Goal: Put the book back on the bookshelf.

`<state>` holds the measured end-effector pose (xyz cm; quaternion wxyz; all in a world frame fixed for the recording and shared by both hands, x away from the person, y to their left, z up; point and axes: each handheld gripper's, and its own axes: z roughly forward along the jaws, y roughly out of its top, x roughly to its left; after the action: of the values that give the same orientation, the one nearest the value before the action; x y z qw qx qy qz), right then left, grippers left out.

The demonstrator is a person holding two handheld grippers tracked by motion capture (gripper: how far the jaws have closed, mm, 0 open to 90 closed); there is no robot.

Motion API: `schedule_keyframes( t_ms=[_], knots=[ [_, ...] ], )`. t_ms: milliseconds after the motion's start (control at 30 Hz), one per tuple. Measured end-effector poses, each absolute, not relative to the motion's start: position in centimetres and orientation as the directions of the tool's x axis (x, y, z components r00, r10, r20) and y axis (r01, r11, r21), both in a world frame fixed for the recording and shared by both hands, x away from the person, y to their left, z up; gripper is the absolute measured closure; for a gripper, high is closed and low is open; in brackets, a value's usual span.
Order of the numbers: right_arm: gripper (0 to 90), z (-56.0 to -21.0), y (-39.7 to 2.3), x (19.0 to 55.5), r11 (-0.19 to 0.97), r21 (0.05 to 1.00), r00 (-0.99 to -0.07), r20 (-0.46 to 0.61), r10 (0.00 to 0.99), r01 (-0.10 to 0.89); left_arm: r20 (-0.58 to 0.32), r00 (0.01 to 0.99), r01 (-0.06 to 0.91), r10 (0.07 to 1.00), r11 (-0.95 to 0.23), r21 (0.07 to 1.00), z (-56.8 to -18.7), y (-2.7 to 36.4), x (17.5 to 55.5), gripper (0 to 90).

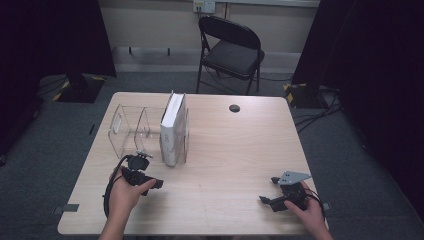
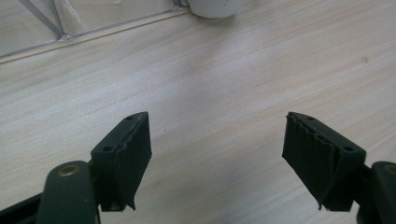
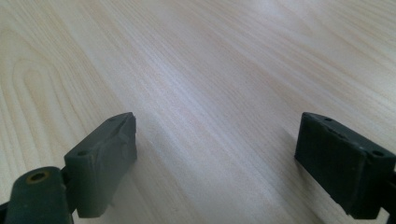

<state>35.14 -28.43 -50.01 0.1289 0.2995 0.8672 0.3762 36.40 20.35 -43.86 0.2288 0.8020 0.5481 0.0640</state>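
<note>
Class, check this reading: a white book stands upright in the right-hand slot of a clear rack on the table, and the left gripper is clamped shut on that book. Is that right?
Not quite. The white book does stand upright in the right-hand slot of the clear rack, but the left gripper is not clamped on it. The left gripper view shows its jaws open over bare table, with nothing between them.

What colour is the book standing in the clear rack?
White book, clearest in the high view.

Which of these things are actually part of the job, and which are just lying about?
Part of the job:
- left tool, open
- right tool, open
- white book, upright in the rack
- clear rack

Just lying about:
- folding chair
- small dark disc on the table
</note>
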Motion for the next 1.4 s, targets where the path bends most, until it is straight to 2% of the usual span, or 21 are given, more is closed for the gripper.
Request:
schedule_keyframes(
  t_ms=[900, 967, 1267, 1400],
  knots=[
    [11.9, -50.0, -28.4, 35.1, 0.538, 0.73, -0.788, 0.001, 0.616, 0.422, -0.165, 0.344, 0.871, 0.925, -0.248, 0.423, -46.4, 23.5, 35.2, 20.8],
    [11.9, -50.0, -28.4, 35.1, 0.538, 0.73, -0.788, 0.001, 0.616, 0.422, -0.138, 0.347, 0.863, 0.928, -0.258, 0.435, -46.6, 23.6, 35.1, 20.9],
    [11.9, -50.0, -28.4, 35.1, 0.538, 0.73, -0.787, 0.0, 0.617, 0.422, -0.13, 0.345, 0.857, 0.93, -0.256, 0.447, -47.1, 23.7, 34.8, 19.9],
    [11.9, -50.0, -28.4, 35.1, 0.538, 0.729, -0.787, 0.0, 0.618, 0.422, -0.097, 0.379, 0.833, 0.92, -0.293, 0.468, -47.4, 23.9, 34.7, 15.4]
  ],
)
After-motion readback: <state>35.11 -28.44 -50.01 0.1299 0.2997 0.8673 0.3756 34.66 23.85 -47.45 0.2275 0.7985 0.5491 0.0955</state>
